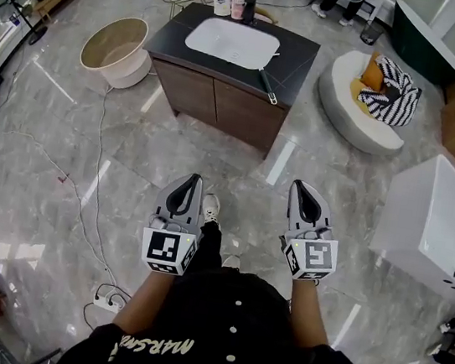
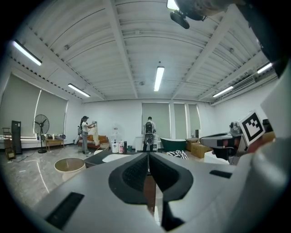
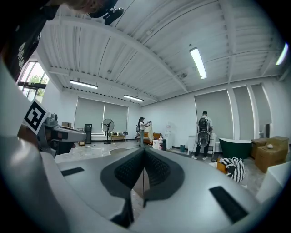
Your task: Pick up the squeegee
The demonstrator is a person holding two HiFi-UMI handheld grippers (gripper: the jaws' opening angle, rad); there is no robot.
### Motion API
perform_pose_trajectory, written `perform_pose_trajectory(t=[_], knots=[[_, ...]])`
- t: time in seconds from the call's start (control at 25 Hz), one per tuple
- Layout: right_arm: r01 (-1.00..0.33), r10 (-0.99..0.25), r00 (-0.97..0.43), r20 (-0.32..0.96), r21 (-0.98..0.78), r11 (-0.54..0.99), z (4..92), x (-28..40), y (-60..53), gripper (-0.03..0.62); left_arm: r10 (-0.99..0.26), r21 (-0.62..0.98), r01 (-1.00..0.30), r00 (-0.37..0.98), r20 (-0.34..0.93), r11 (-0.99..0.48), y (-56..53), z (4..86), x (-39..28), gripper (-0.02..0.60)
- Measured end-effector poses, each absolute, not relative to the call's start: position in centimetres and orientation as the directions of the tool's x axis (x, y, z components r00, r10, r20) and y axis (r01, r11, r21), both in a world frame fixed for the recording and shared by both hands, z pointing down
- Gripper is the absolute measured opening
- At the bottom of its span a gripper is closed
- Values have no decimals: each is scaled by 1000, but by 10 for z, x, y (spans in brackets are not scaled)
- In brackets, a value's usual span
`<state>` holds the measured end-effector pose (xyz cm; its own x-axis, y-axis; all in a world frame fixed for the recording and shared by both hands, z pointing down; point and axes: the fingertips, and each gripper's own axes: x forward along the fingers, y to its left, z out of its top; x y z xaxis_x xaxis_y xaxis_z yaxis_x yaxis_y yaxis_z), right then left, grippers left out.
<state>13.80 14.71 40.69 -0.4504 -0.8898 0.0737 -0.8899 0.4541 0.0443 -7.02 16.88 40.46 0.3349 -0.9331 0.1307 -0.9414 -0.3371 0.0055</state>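
Seen from above, a person in a black top stands on a glossy grey marble floor [image 1: 62,152] and holds two grey claws out in front, side by side and apart from each other. The left claw [image 1: 188,182] is clenched, its two dark ribbed pads pressed flat together with nothing between them, as the left gripper view [image 2: 148,157] shows. The right claw [image 1: 304,188] is clenched in the same way and also empty, its pads meeting in a thin line in the right gripper view [image 3: 144,154]. Each claw carries a cube with black and white square markers near the hand. Ahead of the person, well apart from both claws, stands a brown wooden vanity cabinet [image 1: 214,99] with a dark stone worktop [image 1: 301,56] and a white rectangular basin [image 1: 231,42] set into it. The slim dark squeegee [image 1: 267,86] lies flat on the worktop, just right of the basin, near the front right corner, angled toward that corner; nothing touches it. A few soap bottles [image 1: 224,3] stand at the back edge of the worktop. To the left of the cabinet sits a round beige tub [image 1: 116,50] on the floor. To the right is a round white seat [image 1: 347,118] holding a black and white striped cloth [image 1: 394,90].
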Motion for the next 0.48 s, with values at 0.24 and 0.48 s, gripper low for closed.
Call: perform_pose_trajectory(t=[0.24,0.48], knots=[[-898,-900,-431,67,59,435,405,136,106,-3,-925,3,-932,359,123,-361,116,405,-72,18],[-904,-906,-416,74,68,421,403,130,58,-3,-919,4,-925,378,113,-380,63,401,-76,18]])
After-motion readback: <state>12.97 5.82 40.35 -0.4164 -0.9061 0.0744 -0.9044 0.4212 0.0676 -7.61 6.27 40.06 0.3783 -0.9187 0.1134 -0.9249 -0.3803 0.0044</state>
